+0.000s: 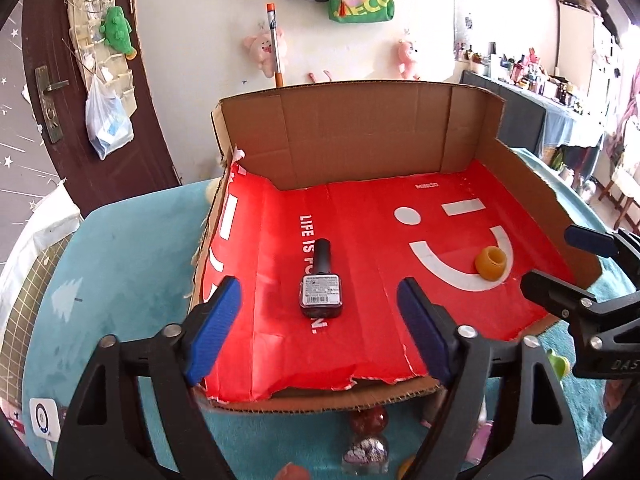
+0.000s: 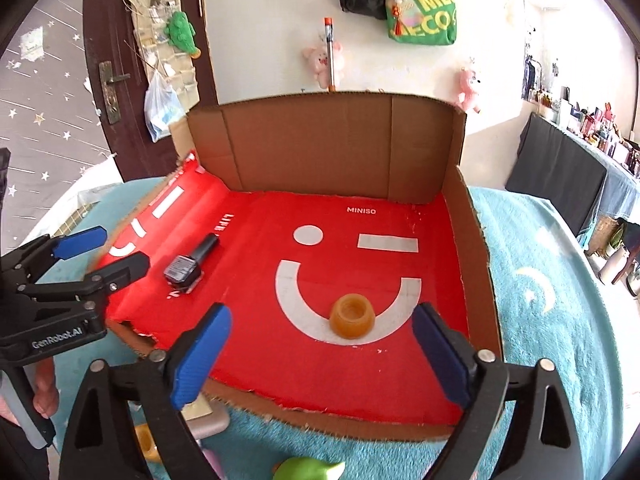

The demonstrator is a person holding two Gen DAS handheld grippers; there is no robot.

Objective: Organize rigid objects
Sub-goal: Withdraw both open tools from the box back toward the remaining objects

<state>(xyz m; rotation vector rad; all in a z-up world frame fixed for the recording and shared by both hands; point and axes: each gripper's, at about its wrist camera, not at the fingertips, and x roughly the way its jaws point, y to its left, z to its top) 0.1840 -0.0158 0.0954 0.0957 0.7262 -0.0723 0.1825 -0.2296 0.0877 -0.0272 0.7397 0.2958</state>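
Observation:
A cardboard box (image 1: 360,140) lined with red paper lies open on the teal table. A dark nail polish bottle (image 1: 322,284) lies flat in it, between and just beyond my open, empty left gripper (image 1: 320,324). It also shows in the right wrist view (image 2: 188,266). An orange cup-shaped piece (image 1: 491,263) sits at the box's right; in the right wrist view it (image 2: 352,316) is just ahead of my open, empty right gripper (image 2: 322,356). Each gripper shows in the other's view: the right one (image 1: 560,264), the left one (image 2: 102,252).
Small objects lie on the teal cloth (image 2: 540,280) in front of the box: a red ball (image 1: 368,420), a clear globe (image 1: 366,456), a green toy (image 2: 308,470), a grey case (image 2: 208,420). A cluttered side table (image 1: 532,92) stands at right.

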